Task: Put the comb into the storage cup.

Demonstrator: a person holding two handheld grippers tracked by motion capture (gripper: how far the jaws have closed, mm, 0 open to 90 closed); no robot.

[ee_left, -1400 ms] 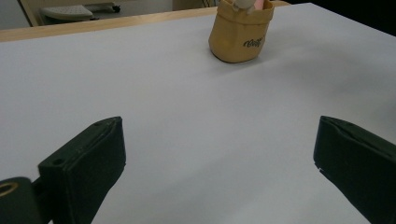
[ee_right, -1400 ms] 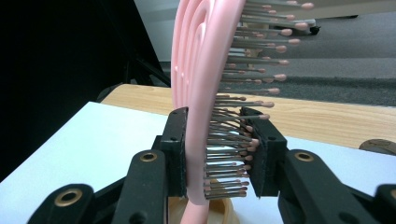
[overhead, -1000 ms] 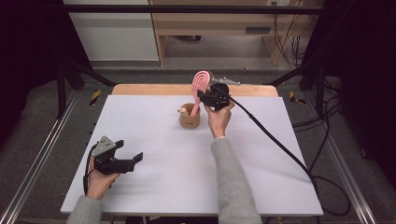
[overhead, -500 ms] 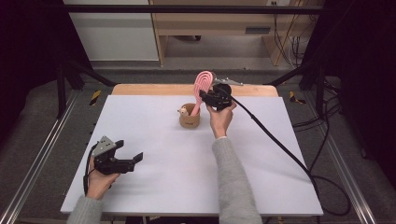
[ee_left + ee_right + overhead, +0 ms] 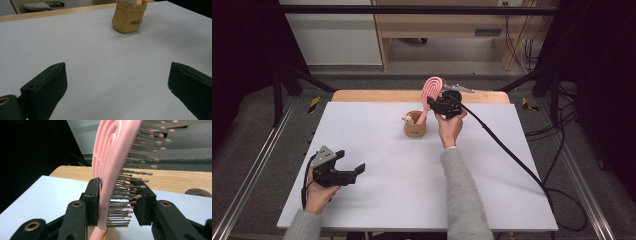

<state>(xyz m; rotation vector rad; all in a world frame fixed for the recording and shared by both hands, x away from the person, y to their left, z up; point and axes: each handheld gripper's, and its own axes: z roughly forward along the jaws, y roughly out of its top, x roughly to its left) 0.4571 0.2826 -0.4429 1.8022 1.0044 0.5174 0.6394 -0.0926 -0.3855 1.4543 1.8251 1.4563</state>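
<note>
A pink hairbrush (image 5: 432,87) stands upright with its handle down in a small tan cup (image 5: 415,127) near the far middle of the white table (image 5: 492,165). My right gripper (image 5: 435,104) is shut on the brush head; its jaws have just been opening a little with the brush still between them. In the right gripper view one pad lies against the back of the brush (image 5: 110,157) and the other meets the bristle tips, around the gripper's midpoint (image 5: 117,200). My left gripper (image 5: 357,172) rests low at the near left, open and with nothing in it (image 5: 117,82), facing the cup (image 5: 127,20).
A pale rounded item (image 5: 408,119) sticks out of the cup beside the brush handle. A black cable (image 5: 512,155) trails from the right gripper across the table's right side. A wooden strip (image 5: 377,96) runs along the far edge. Metal frame rails (image 5: 257,165) flank the table.
</note>
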